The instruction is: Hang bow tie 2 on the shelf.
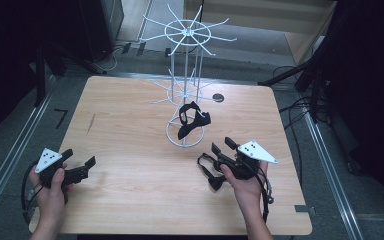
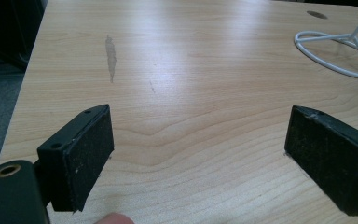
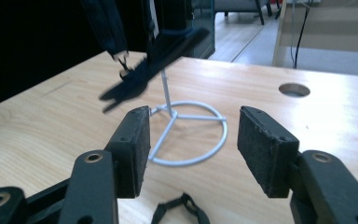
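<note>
Two black straps are in play. One strap (image 1: 206, 169) lies limp on the table (image 1: 130, 150), just under the right claw (image 1: 222, 146) and a little behind its tips. The other, the hung strap (image 1: 192, 120), is on the rack (image 1: 185, 90) ahead of that claw.

The right claw (image 3: 193, 140) has its jaws half apart with nothing between them. The left claw (image 2: 196, 154) is wide apart and also empty, well away to the side.

I judge the strap (image 3: 182, 212) to be light, soft and floppy, not fragile, so it will sag and swing when lifted. A good hold is on one thin band of its loop, pinched flat. Its long axis seems to run along the claw's left side, from near the tips back toward the hand, but the folds make its exact direction hard to tell.
</note>
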{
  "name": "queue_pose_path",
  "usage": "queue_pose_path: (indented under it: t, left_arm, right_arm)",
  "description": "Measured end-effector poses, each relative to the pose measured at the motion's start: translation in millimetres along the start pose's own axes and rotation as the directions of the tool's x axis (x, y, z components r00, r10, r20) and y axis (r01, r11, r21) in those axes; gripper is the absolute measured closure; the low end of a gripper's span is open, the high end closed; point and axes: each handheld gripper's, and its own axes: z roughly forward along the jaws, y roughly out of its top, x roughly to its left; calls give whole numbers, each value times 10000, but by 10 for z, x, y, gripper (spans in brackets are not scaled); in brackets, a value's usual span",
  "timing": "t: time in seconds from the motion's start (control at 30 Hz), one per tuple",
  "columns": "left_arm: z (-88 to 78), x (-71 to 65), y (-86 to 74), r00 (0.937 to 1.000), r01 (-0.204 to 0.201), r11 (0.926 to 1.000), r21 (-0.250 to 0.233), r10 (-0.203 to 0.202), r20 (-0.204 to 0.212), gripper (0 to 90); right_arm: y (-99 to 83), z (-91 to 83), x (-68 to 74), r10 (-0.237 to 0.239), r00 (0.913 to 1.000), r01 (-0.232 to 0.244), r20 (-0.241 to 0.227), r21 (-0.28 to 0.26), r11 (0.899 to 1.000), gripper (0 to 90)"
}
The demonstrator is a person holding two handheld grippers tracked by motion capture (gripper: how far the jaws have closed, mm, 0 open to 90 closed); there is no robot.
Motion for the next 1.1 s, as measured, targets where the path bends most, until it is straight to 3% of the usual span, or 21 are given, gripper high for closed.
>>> queue_pose_path:
  t: [0.37,0.6,0.9,1.1]
  left_arm:
    - [-13,-3,-5,10000,13,10000,45,-13,-18,84]
    - [-12,0,-5,10000,57,10000,43,-57,23,84]
    - [-9,6,-5,9999,104,9999,34,-104,5,84]
    - [-9,7,-4,9999,118,9999,57,-118,-1,84]
  right_arm:
    - [-199,-62,-138,182,9998,-190,107,833,9963,509]
    - [-343,-74,-225,362,9993,-357,3,1823,9826,524]
    - [-424,22,-141,-118,9999,114,-3,2660,9639,525]
    - [-495,90,-132,-290,9996,276,-9,3373,9410,532]
